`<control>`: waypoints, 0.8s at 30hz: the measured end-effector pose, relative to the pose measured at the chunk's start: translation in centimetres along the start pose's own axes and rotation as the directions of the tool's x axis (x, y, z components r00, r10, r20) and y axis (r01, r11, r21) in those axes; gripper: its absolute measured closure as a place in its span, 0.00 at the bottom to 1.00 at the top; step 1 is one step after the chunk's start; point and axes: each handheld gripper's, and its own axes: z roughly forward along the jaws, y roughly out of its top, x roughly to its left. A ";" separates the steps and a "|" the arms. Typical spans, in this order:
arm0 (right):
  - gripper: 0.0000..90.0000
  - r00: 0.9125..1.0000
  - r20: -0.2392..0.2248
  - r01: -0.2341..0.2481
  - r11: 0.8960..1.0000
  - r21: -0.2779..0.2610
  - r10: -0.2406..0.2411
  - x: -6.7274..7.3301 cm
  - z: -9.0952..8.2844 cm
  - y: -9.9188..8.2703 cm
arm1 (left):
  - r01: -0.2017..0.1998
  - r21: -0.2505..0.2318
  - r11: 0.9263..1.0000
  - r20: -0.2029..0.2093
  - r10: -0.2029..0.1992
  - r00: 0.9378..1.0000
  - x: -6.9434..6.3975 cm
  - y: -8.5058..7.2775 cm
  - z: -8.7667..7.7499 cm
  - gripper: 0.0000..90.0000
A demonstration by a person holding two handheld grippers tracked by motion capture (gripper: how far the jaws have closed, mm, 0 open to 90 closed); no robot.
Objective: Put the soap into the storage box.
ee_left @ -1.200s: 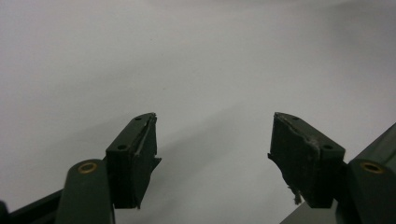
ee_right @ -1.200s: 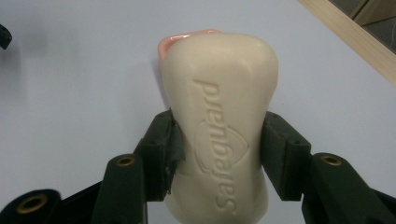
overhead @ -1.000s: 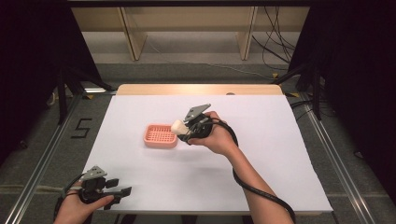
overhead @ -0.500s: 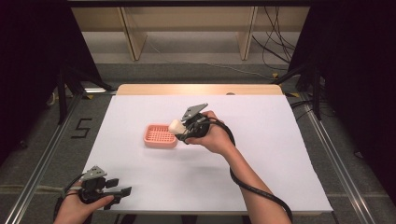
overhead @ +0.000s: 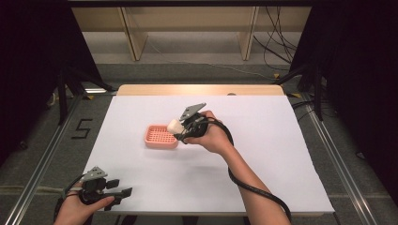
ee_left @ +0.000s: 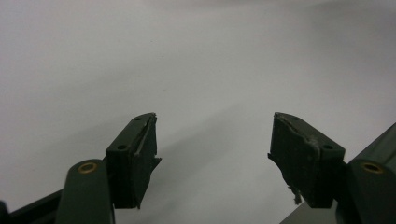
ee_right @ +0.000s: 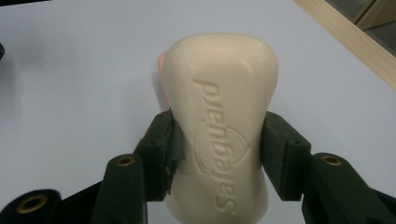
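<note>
Two grippers on my feed, one busy, one idle. Landmark is the pink soap dish (overhead: pixel 161 136), a slotted tray lying flat on the white table cover (overhead: pixel 263 168). My right gripper (overhead: pixel 180 127) hangs at the dish's right edge, slightly above it, jaws clamped on a cream bar of soap (overhead: pixel 174 125). Along the right gripper's own view, the two black pads press the soap bar (ee_right: pixel 224 116) at its narrow waist, one on each side; embossed lettering faces the camera, upside down, and the bar's far end sticks well out past the jaw tips. A sliver of pink shows behind the bar's left side, so the soap sits over or just at the dish's rim; I cannot tell whether it touches. The person's hand (overhead: pixel 213 138) wraps the right gripper body to the right of the dish, cable (overhead: pixel 256 190) trailing back along the forearm. My left gripper (overhead: pixel 119 192) rests well apart from the dish, near the table's front left edge. Its jaws stand wide apart, nothing between them, bare white cover beneath.
</note>
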 end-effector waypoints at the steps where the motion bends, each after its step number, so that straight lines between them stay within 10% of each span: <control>1: 0.56 1.000 0.000 -0.006 1.000 0.001 0.006 0.0 0.1 0.0 | 0.000 0.004 1.000 0.002 0.000 1.000 0.0 0.0 0.0 0.35; 24: 0.56 1.000 -0.005 0.009 1.000 0.006 -0.009 0.0 1.0 1.0 | 0.006 -0.003 1.000 0.008 -0.006 1.000 -0.1 0.0 -0.1 0.35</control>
